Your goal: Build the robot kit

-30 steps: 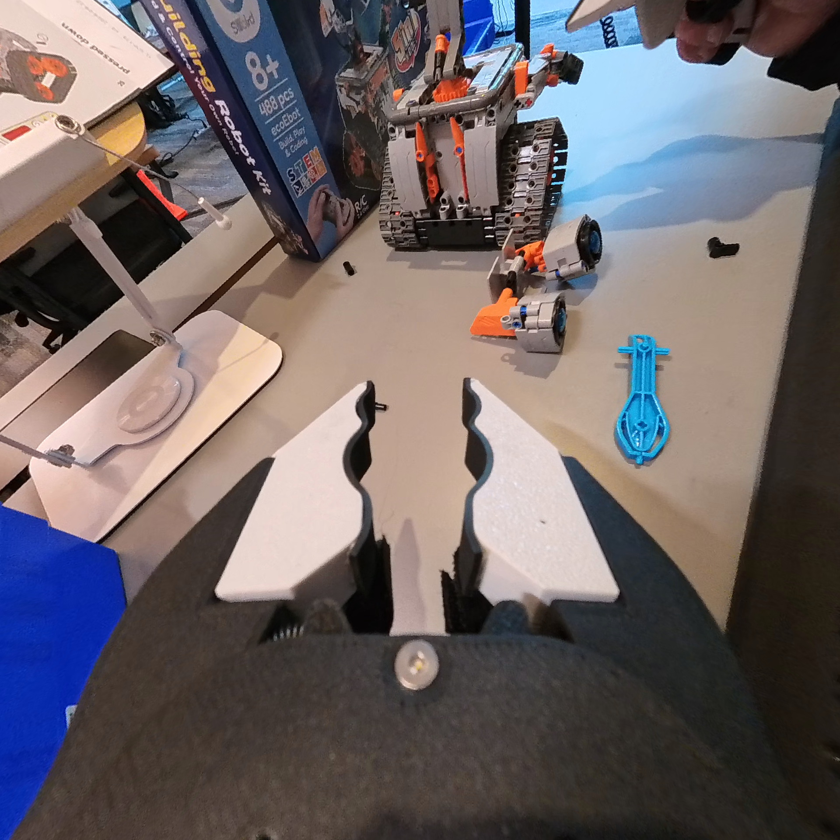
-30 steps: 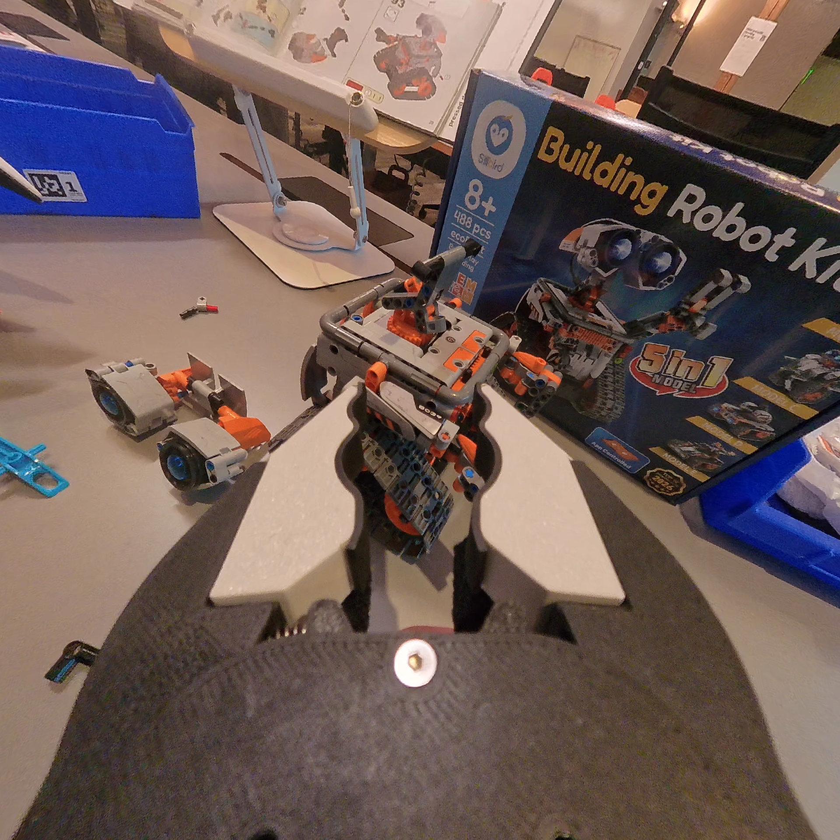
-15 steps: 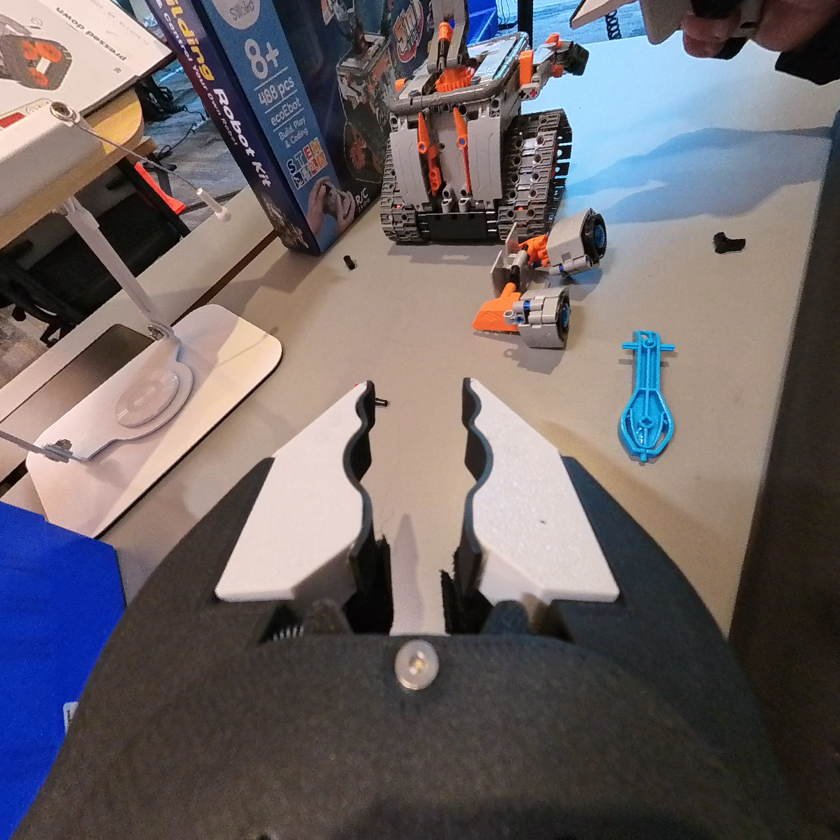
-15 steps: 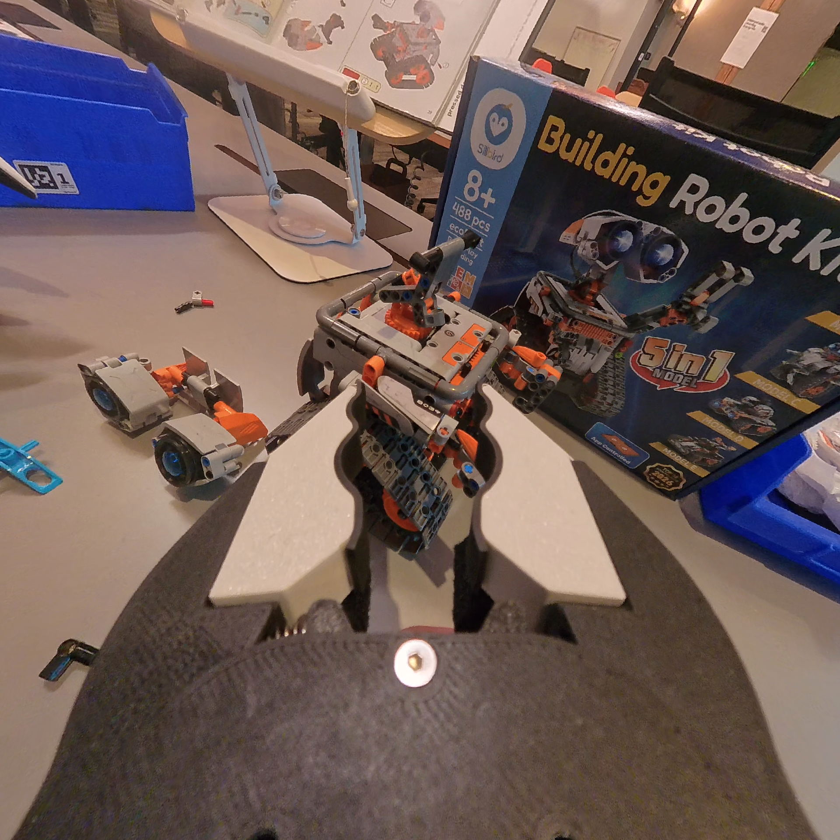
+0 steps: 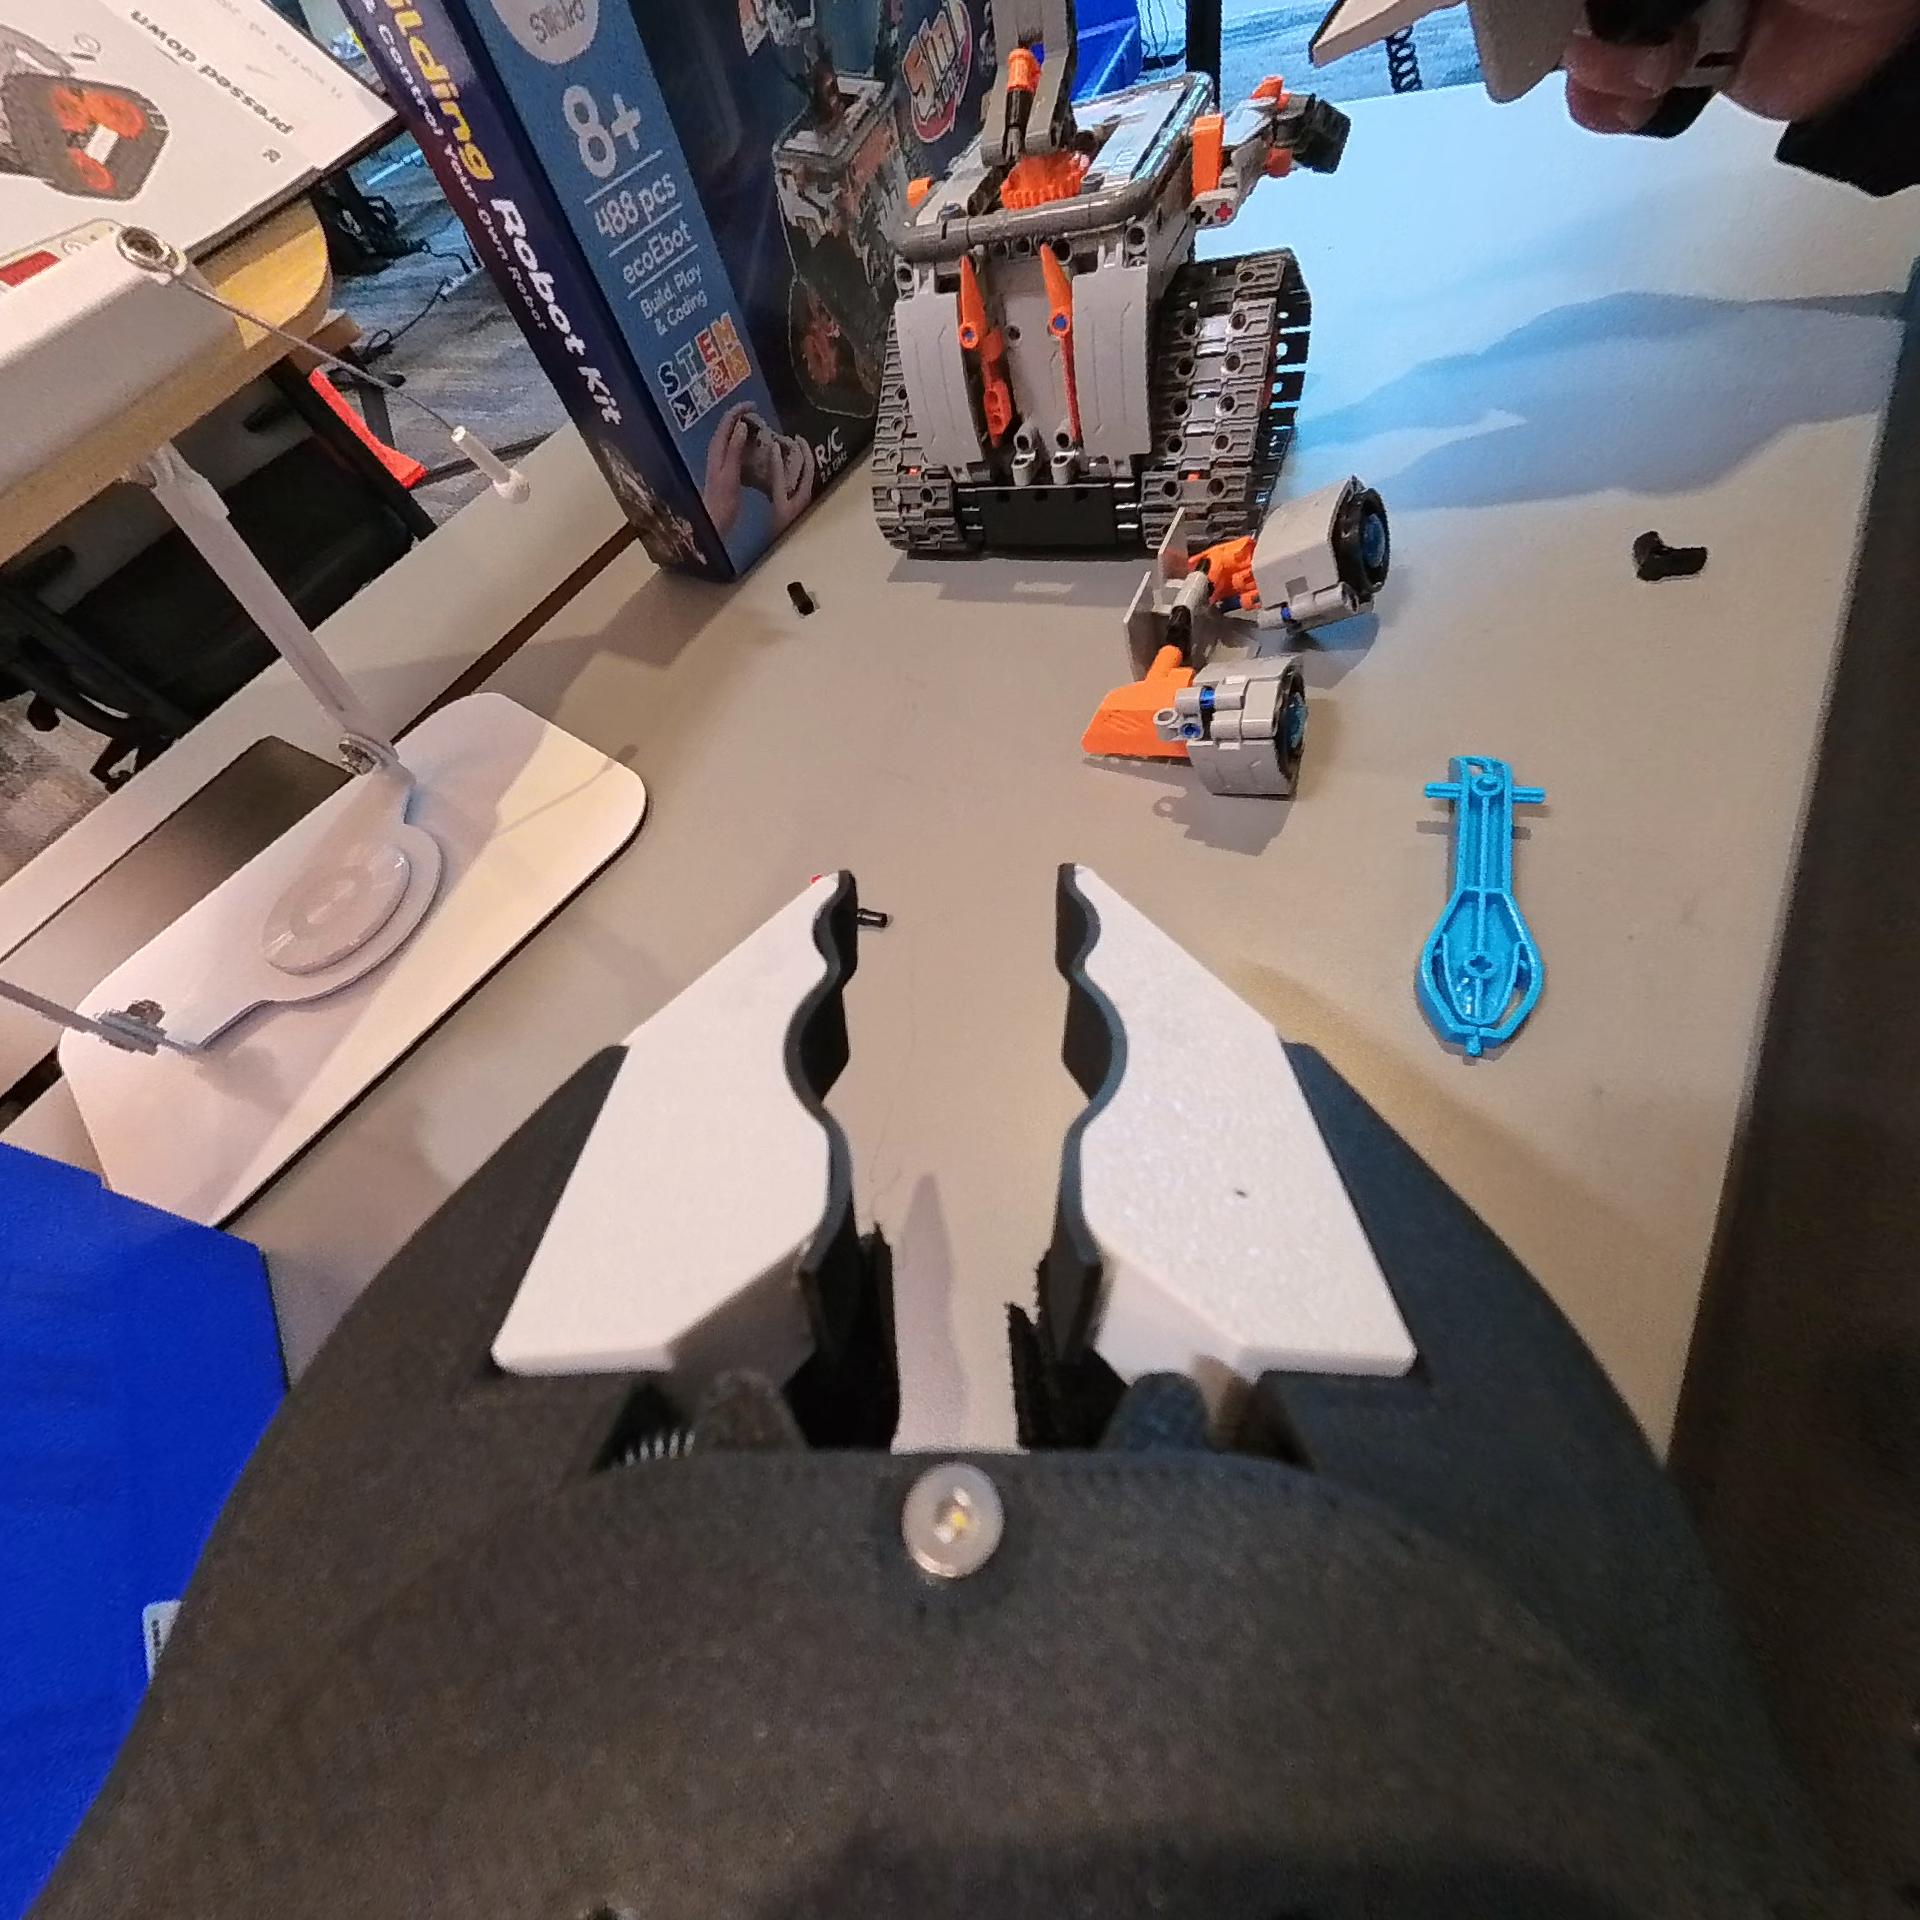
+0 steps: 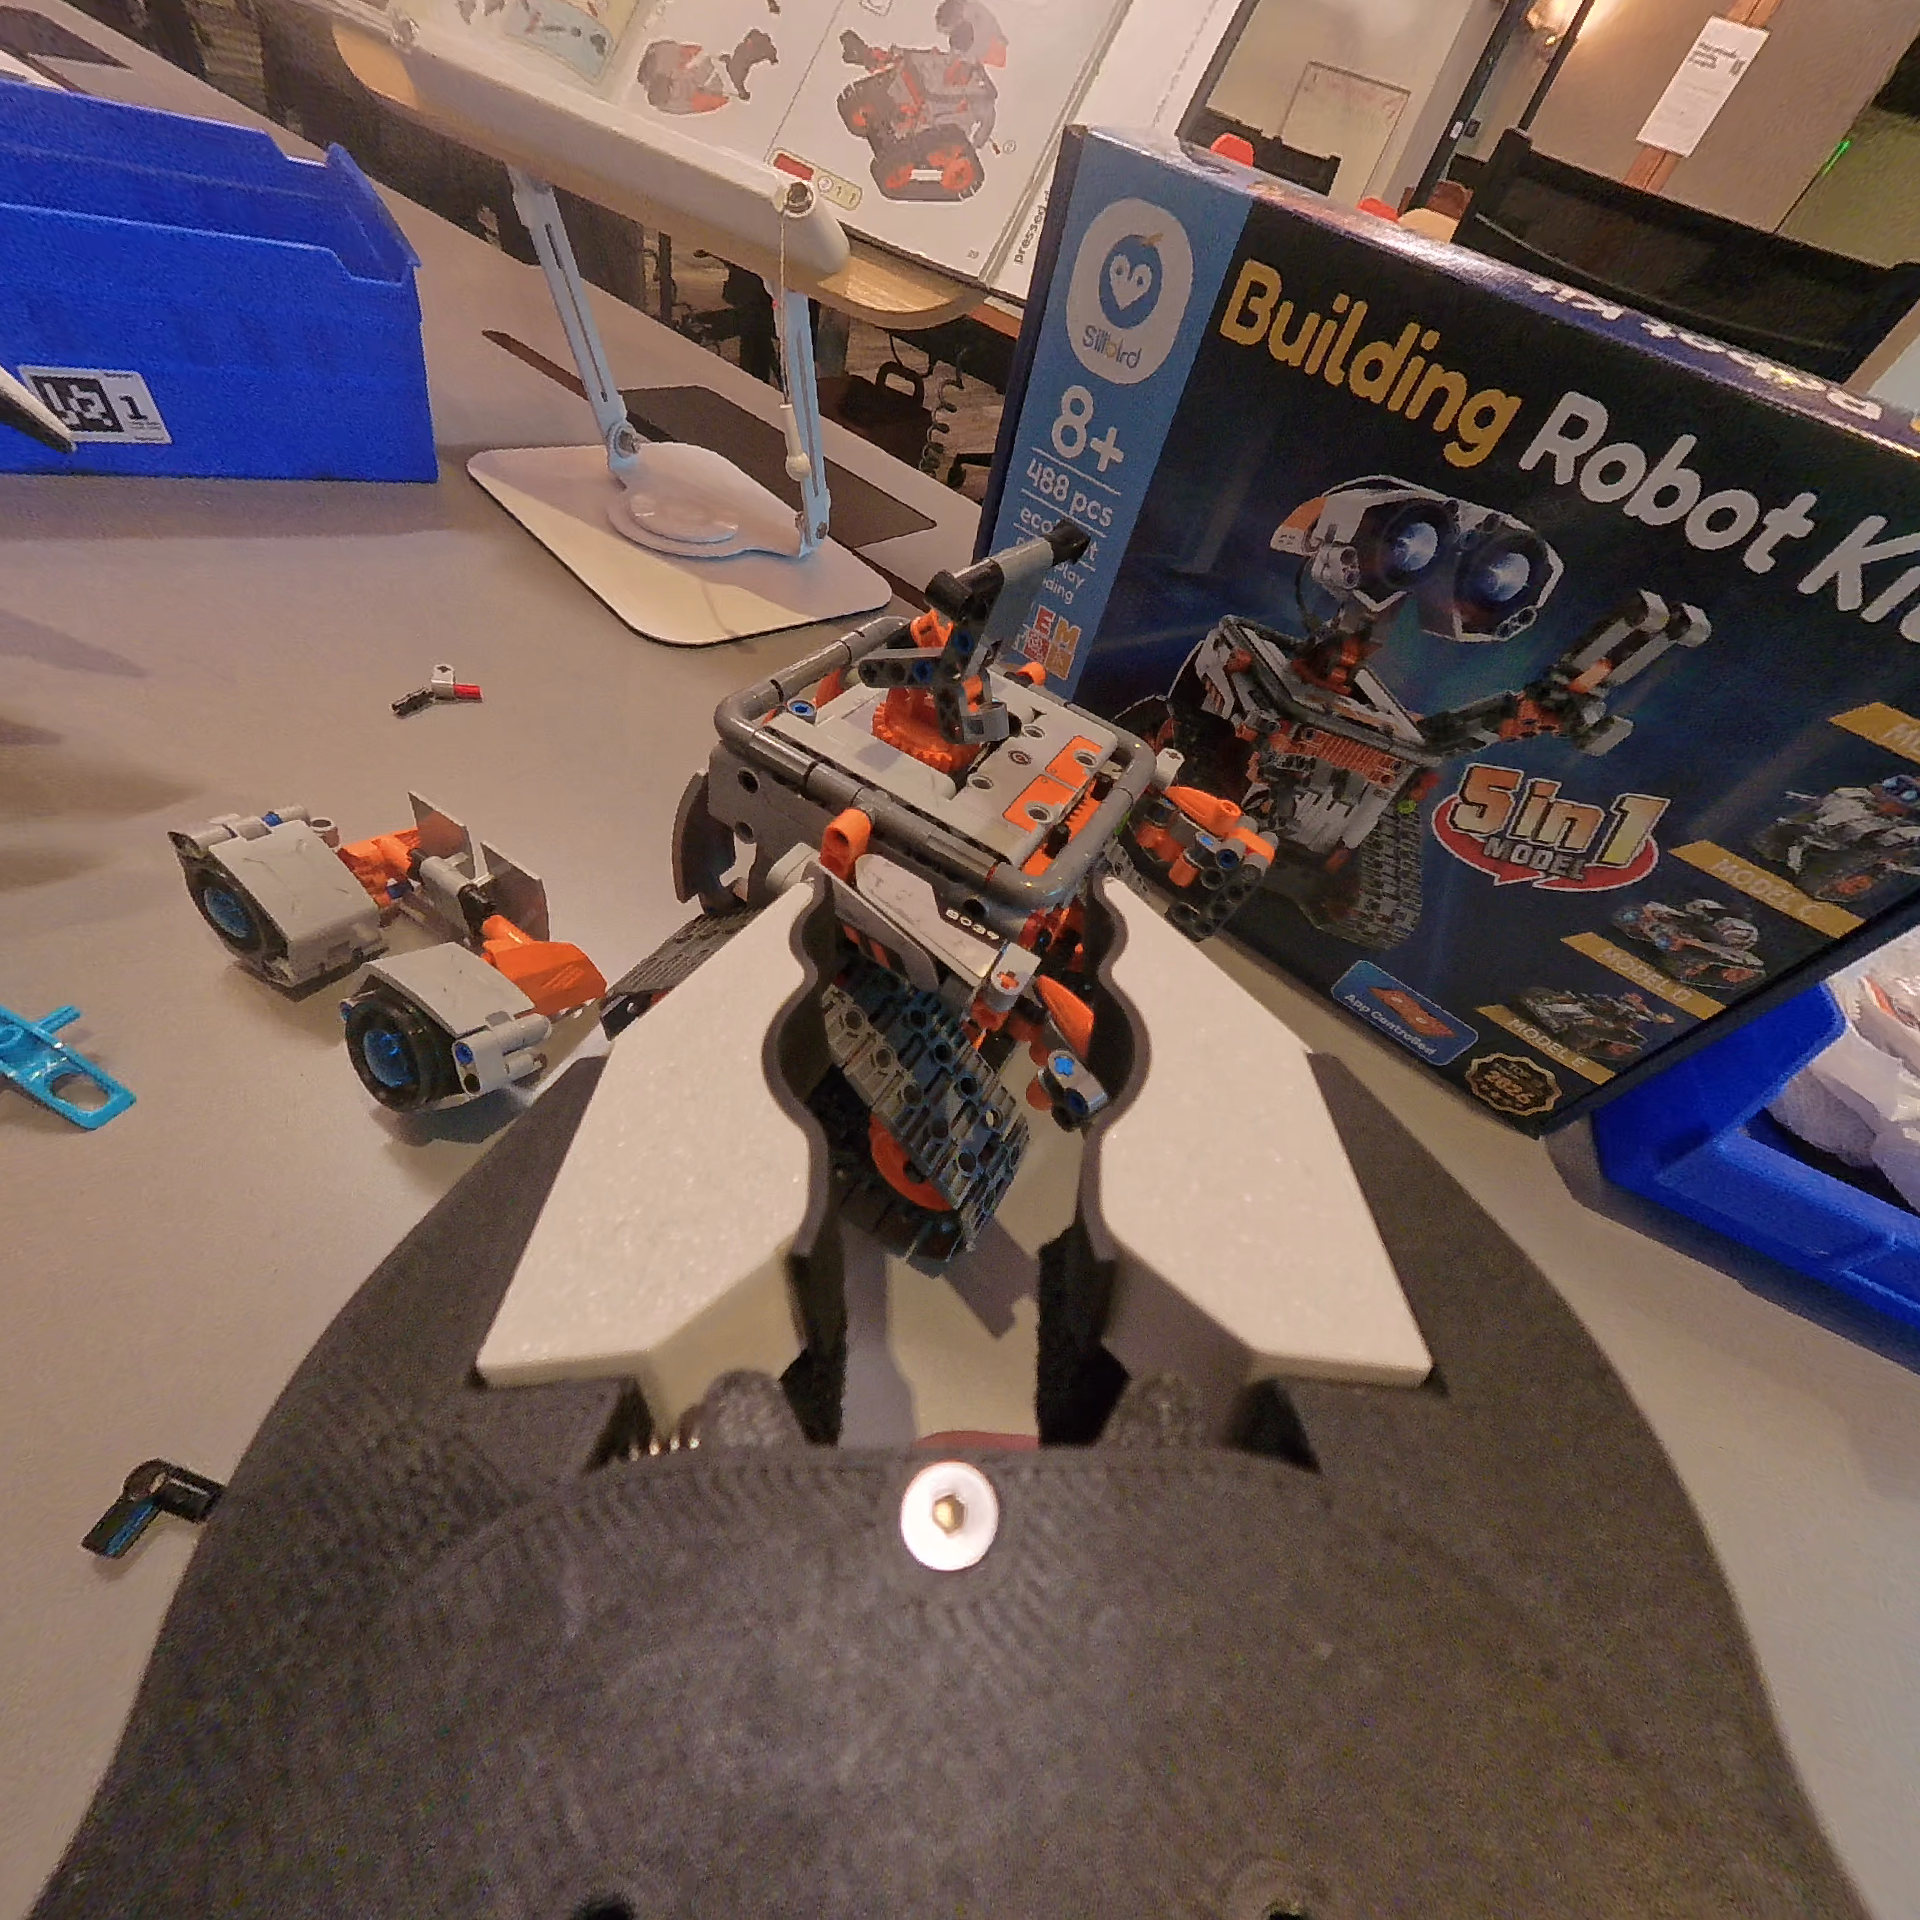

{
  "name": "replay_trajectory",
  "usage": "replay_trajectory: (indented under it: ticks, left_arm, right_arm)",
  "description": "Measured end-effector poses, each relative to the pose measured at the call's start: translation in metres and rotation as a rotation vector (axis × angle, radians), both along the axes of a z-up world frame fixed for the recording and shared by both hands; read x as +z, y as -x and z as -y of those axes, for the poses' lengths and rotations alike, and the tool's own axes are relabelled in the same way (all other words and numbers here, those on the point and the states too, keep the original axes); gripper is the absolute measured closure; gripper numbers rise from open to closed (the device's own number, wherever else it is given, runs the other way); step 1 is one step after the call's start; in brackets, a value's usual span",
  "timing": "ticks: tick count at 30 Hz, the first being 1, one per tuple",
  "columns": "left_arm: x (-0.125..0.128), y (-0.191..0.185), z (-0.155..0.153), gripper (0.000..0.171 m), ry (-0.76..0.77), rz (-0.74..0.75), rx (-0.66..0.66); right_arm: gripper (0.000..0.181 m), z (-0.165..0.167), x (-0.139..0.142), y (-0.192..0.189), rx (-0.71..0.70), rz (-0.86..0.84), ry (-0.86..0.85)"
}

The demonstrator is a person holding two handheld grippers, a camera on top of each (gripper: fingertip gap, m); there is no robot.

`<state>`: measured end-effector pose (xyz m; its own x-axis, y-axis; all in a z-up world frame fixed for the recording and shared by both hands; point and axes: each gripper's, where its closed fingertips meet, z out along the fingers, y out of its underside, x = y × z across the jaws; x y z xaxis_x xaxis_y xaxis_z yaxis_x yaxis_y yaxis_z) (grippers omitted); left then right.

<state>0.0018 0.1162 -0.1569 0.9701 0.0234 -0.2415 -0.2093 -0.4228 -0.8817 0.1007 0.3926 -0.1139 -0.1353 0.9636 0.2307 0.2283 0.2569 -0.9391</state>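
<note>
A grey desk [image 5: 935,665] fills the near room, with cool light glaring on its far edge. Beyond it stand dark chairs [image 6: 1662,260] and a beige wall [image 6: 1558,94] lit warmly.

Blue kit box [image 6: 1455,665] upright behind tracked robot model [image 6: 935,831], blue bin [image 6: 197,312] (far left), cyan tool [image 5: 1477,914] w/ loose eye assy [image 5: 1247,644]

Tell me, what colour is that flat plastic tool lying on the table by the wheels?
The tool is bright light blue. The left wrist view shows it best.
</note>
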Motion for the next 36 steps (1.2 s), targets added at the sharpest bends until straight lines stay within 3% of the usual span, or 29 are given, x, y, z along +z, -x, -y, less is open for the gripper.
replay_trajectory:
  ticks: [25,28,31,36]
  left_arm:
    - [-0.001,0.001,0.0,0.135,0.003,0.018,0.005]
    - [-0.003,-0.002,-0.002,0.134,0.01,0.028,-0.011]
    - [-0.006,-0.007,-0.005,0.133,0.014,0.05,-0.036]
    - [-0.007,-0.025,-0.016,0.127,0.021,0.122,-0.116]
  right_arm:
    - [0.135,-0.001,0.001,-0.002,0.011,-0.01,0.011]
    - [0.139,0.013,0.0,-0.004,0.088,-0.002,0.006]
    - [0.147,0.048,-0.001,-0.012,0.259,0.003,-0.065]
    - [0.143,0.093,-0.023,-0.019,0.453,0.11,-0.104]
